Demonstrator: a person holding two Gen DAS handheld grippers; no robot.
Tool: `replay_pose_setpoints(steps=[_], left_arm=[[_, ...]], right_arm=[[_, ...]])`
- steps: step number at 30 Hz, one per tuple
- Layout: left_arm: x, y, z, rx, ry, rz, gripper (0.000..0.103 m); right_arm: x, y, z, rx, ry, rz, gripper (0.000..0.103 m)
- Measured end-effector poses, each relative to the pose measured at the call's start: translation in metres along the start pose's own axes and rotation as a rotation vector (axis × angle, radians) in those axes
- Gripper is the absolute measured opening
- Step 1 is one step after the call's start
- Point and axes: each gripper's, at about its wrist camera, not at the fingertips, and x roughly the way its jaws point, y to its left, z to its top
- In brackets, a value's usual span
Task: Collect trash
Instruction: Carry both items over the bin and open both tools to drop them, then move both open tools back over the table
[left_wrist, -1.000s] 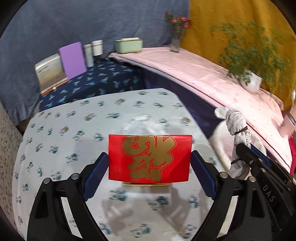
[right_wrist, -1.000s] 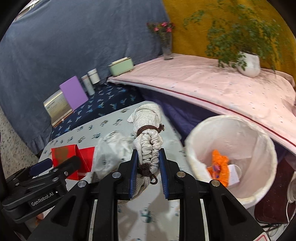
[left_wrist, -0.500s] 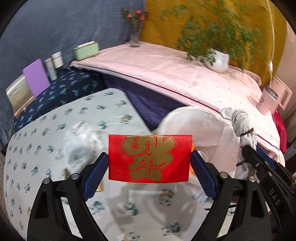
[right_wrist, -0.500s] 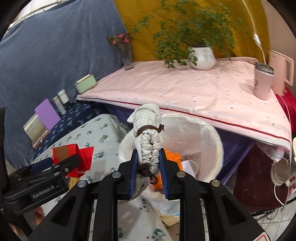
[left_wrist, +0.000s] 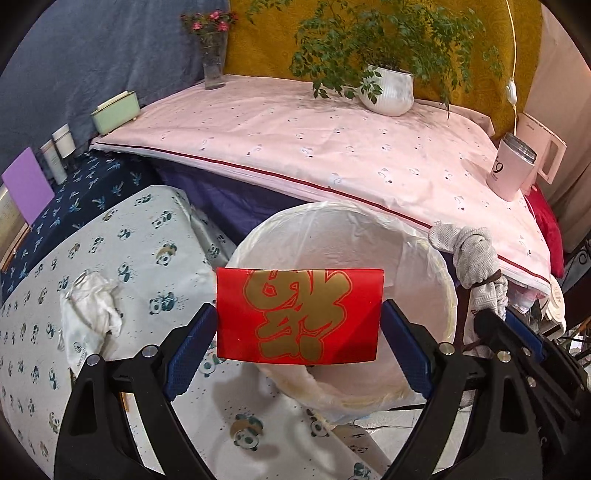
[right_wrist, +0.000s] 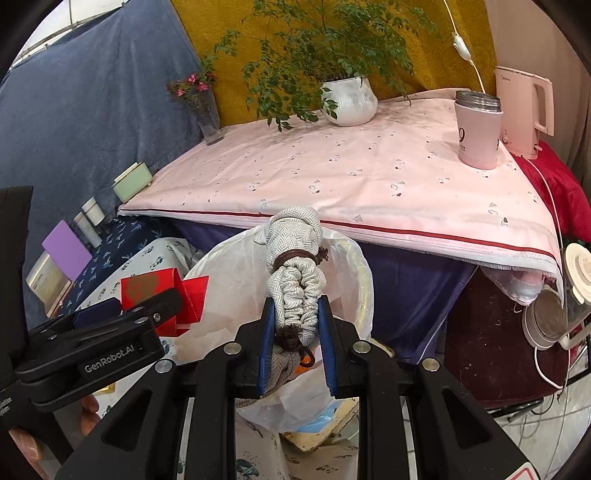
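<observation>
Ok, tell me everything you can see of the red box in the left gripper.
The red box looks like thin glossy card, with a large gold character printed on its front face. It is held level, clamped by its two side edges between the left gripper's blue-padded jaws. From the right wrist view it shows open flaps. It hangs in front of the lined bin, touching nothing else.

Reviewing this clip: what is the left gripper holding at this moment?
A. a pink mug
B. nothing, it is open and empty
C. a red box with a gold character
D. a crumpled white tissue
C: in the left wrist view the left gripper has its blue pads pressed against both sides of the red box, held up in front of the lined trash bin; the tissue lies on the table.
</observation>
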Motion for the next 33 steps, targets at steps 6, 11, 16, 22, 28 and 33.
replay_pose_setpoints(steps=[6, 11, 16, 22, 28, 33], left_arm=[[0.014, 0.000, 0.006, -0.026, 0.023, -0.022, 0.086], [0.017, 0.010, 0.007, -0.058, 0.021, -0.012, 0.087], [0.015, 0.024, 0.005, -0.085, 0.020, 0.009, 0.087], [0.011, 0.036, 0.002, -0.092, 0.008, 0.039, 0.087], [0.010, 0.050, 0.000, -0.106, 0.001, 0.061, 0.087], [0.009, 0.061, -0.003, -0.121, -0.004, 0.082, 0.087]], right_arm=[[0.006, -0.007, 0.000, 0.012, 0.008, -0.004, 0.022], [0.011, -0.007, 0.001, 0.011, 0.015, 0.001, 0.022], [0.017, 0.000, 0.001, -0.005, 0.023, 0.013, 0.022], [0.024, 0.012, 0.001, -0.017, 0.031, 0.033, 0.022], [0.034, 0.027, 0.004, -0.045, 0.041, 0.042, 0.023], [0.039, 0.036, 0.007, -0.058, 0.036, 0.042, 0.026]])
